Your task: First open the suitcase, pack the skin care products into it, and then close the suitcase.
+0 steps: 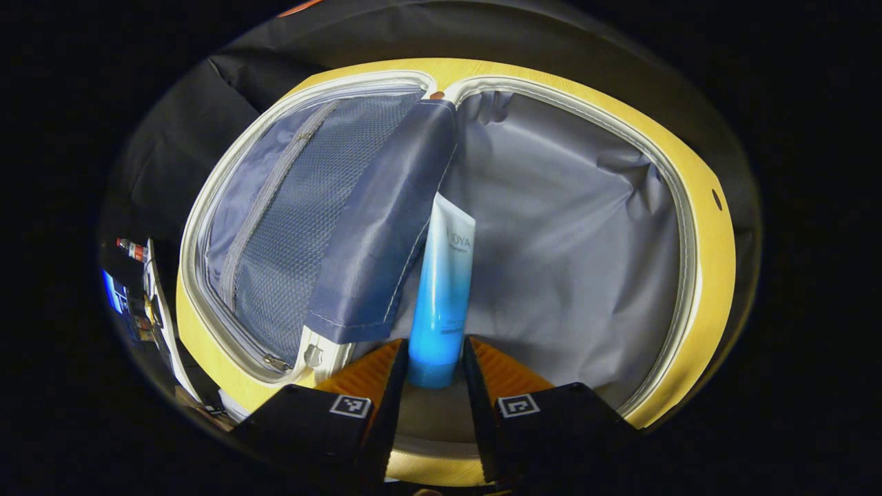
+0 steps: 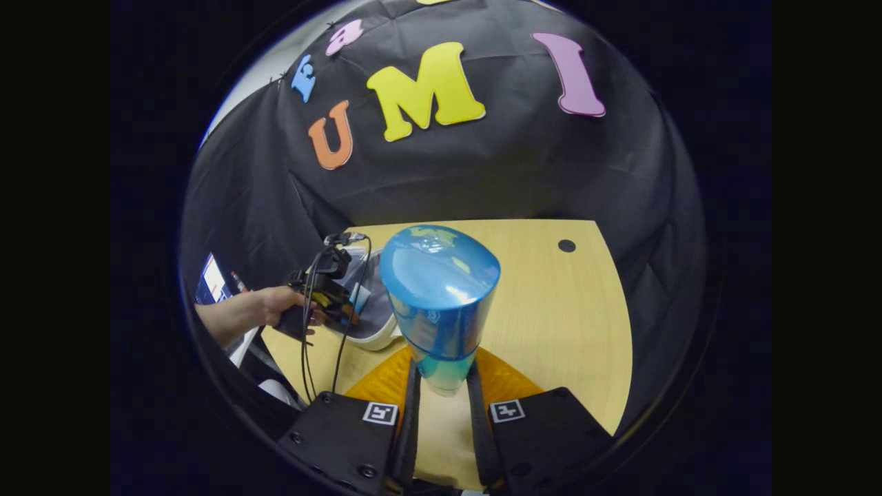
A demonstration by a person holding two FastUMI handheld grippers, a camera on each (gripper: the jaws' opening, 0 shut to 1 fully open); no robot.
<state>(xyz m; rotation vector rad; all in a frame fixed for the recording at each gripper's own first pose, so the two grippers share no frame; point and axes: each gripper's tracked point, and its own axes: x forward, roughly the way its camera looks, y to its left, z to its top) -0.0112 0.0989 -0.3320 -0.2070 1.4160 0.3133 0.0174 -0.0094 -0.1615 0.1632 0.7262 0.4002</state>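
A blue squeeze tube (image 1: 442,296), soft and light by the look of it and best gripped near its stiff cap end, is held between the closed-in left gripper (image 1: 434,365) over the open suitcase (image 1: 565,234), while a smooth, possibly slippery blue-capped bottle (image 2: 441,303) is clamped at its narrow base by the right gripper (image 2: 441,386) above the table (image 2: 551,303).

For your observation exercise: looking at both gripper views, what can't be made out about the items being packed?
- Left gripper view: the tube's cap end is hidden between the left gripper's fingers.
- Right gripper view: the bottle's base is hidden between the right gripper's fingers.
- Right gripper view: the suitcase is mostly hidden behind the bottle and hand.
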